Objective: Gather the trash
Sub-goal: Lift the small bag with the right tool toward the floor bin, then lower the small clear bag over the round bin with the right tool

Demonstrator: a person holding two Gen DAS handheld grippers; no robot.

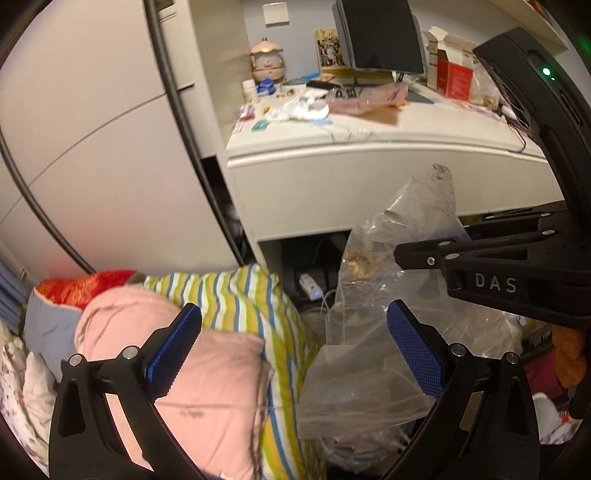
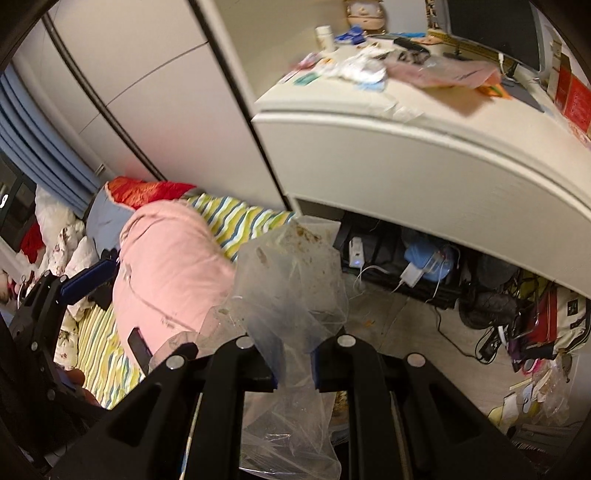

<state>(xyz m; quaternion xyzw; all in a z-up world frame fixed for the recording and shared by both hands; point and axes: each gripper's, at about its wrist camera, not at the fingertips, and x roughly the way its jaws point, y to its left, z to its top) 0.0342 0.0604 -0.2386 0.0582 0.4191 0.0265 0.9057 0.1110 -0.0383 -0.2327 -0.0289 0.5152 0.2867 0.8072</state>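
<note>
A clear, dirty plastic bag (image 1: 391, 295) hangs in the air in front of the desk. My right gripper (image 2: 294, 363) is shut on the plastic bag (image 2: 291, 280) and holds it up; this gripper also shows from the side in the left wrist view (image 1: 417, 254). My left gripper (image 1: 291, 350) is open and empty, its blue pads (image 1: 413, 354) spread wide just below and left of the bag. It appears at the left edge of the right wrist view (image 2: 88, 278). More trash, crumpled tissues and wrappers (image 1: 303, 107), lies on the desk top.
A white desk (image 1: 369, 177) holds a monitor (image 1: 380, 33), a red box (image 1: 454, 77) and a pink bag (image 1: 369, 98). A pink pillow (image 1: 192, 376) and striped bedding (image 1: 251, 295) lie at the left. Cables and chargers (image 2: 406, 273) sit under the desk. Wardrobe doors (image 1: 103, 147) stand behind.
</note>
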